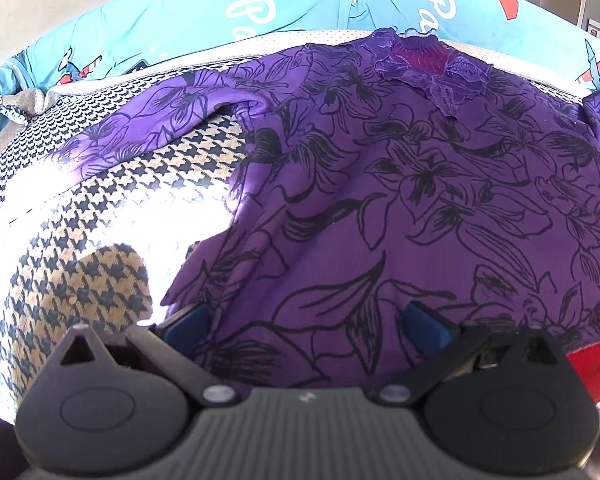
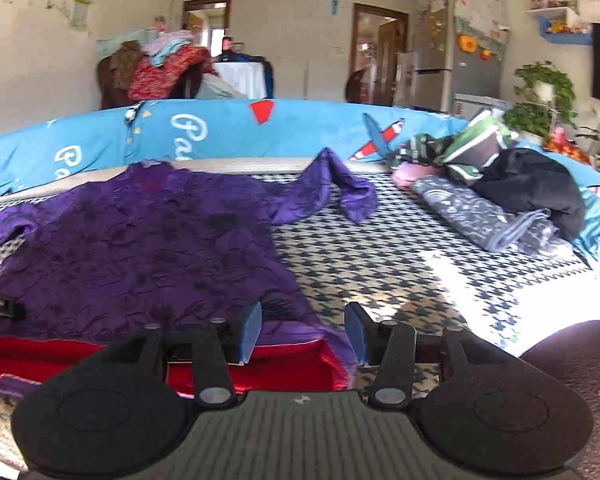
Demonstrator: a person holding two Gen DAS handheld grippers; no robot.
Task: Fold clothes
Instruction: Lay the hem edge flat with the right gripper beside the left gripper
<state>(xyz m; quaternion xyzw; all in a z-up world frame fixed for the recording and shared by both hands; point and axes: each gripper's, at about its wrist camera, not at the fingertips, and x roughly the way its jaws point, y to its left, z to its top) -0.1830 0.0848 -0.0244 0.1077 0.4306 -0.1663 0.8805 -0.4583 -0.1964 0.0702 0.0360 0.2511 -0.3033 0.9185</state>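
Note:
A purple top with black flower outlines [image 1: 380,180] lies spread flat on the houndstooth bed cover [image 1: 80,280], collar [image 1: 424,60] at the far side. One sleeve [image 1: 160,120] stretches out to the left. My left gripper [image 1: 308,318] sits at the near hem, pads wide apart, with the cloth lying loose between them. In the right wrist view the same top [image 2: 140,232] fills the left half, its other sleeve [image 2: 340,188] reaching right. My right gripper [image 2: 305,334] hovers over the hem's right corner, where red lining [image 2: 292,364] shows. Its pads stand apart and pinch nothing.
A light blue printed bolster [image 2: 260,128] runs along the bed's far edge. A heap of dark, striped and grey clothes [image 2: 500,184] lies at the right. Bare houndstooth cover [image 2: 380,264] lies between the top and that heap. Behind stand a clothes-laden chair [image 2: 160,64] and a fridge [image 2: 460,60].

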